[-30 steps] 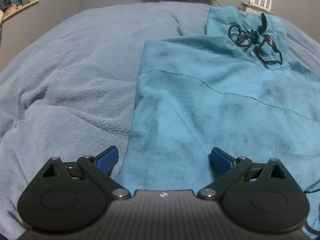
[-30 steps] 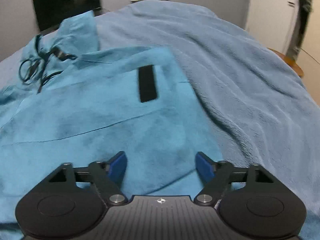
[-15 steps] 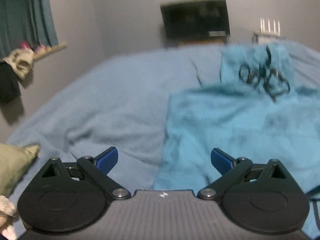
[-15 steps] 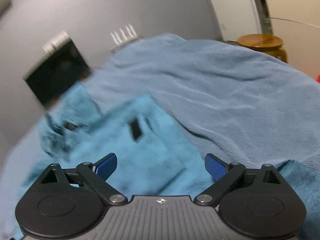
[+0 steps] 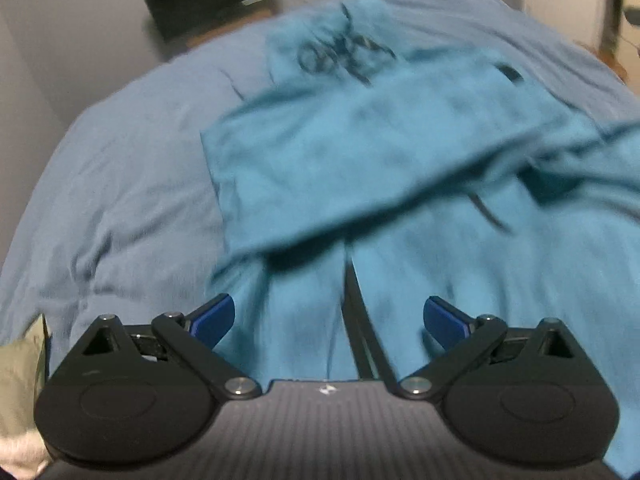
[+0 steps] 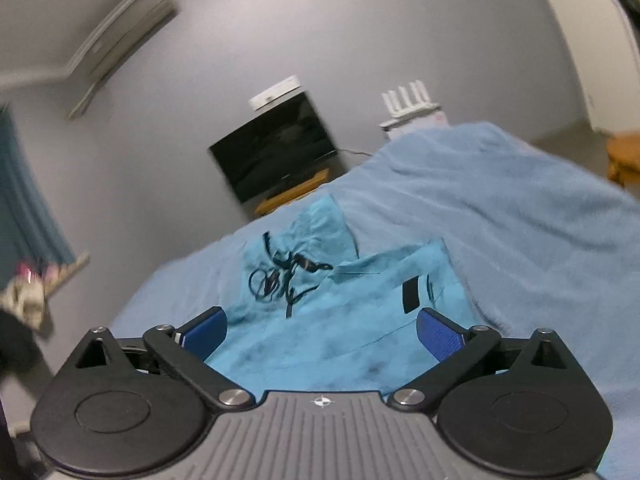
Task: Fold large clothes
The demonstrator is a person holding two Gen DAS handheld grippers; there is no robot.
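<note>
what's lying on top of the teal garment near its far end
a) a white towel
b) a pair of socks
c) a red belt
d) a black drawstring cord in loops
d: a tangled black drawstring cord lies in loops on the teal garment spread on the blue bedcover; no towel, belt or socks rest there.

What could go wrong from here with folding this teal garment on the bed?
The loose black drawstring lies tangled on the teal garment and could get trapped in a fold or snagged. Both the left gripper and right gripper are open and hold nothing, so the folded-over layer may slip on the soft blanket.
</note>
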